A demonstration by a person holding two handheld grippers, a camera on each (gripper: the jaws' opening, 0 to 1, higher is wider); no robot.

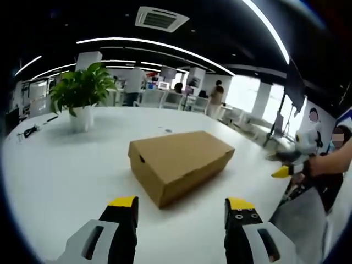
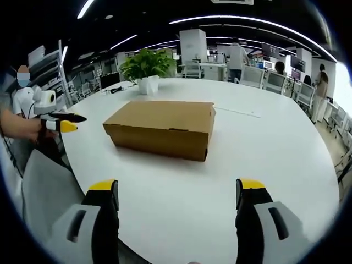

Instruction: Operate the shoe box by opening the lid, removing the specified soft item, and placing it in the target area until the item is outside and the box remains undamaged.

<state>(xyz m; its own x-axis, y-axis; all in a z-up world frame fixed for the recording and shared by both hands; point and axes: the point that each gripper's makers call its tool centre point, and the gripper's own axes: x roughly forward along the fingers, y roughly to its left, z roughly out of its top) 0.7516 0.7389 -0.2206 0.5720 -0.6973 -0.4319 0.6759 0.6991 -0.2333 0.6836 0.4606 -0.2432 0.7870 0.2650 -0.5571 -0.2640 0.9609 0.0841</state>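
A brown cardboard shoe box (image 1: 179,162) lies on the white table (image 1: 66,176) with its lid closed. My left gripper (image 1: 182,212) hovers just short of the box's near corner, its yellow-tipped jaws wide open with nothing between them. The right gripper (image 1: 286,168), held by a person's hand, comes in from the right at the table's edge. In the right gripper view the same box (image 2: 162,127) sits ahead with a long side towards me. My right gripper (image 2: 177,192) is open and empty, a little short of the box. The left gripper (image 2: 63,124) shows at far left.
A green plant in a white pot (image 1: 82,93) stands behind the box, also visible as the plant (image 2: 146,69) in the right gripper view. A dark cable (image 1: 30,131) lies at the far left. Bare table (image 2: 264,143) surrounds the box. People and desks (image 1: 133,82) are beyond.
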